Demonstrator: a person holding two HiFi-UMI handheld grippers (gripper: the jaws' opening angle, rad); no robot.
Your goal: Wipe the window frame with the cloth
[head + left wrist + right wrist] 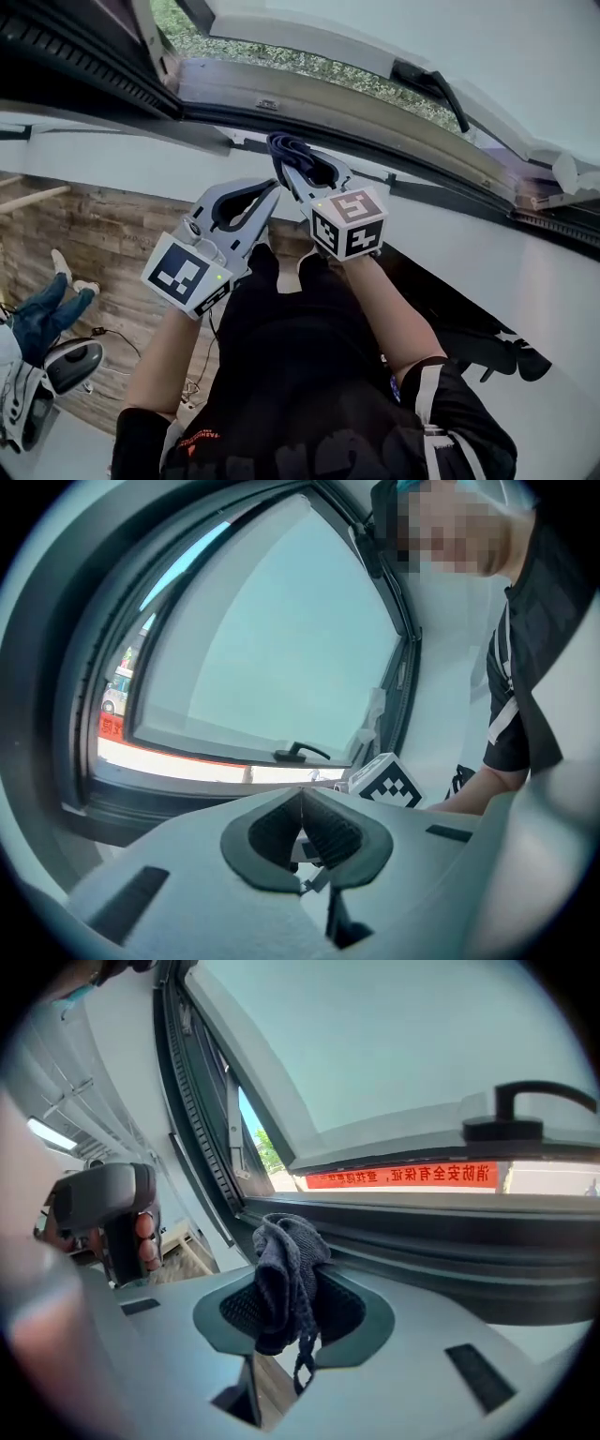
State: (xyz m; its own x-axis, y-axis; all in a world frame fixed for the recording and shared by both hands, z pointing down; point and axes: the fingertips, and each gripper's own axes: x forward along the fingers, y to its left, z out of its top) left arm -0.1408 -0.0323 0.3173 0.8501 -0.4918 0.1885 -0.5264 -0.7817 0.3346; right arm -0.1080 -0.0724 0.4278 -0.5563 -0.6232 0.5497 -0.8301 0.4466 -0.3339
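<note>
Head view gives us the window frame [356, 105] first, its grey lower rail and dark seal running across the top of the picture. Below it we hold the two grippers side by side. Our right gripper [292, 169] is clenched on the dark blue cloth [286, 145]. The cloth bunches between the jaw tips and stands out past them, up against the seal of the lower rail, near the frame's left corner; we cannot tell whether it presses on the seal. Our left gripper [269, 192] sits just beside the right one, short of the rail, its jaws pressed together with nothing between them.
</note>
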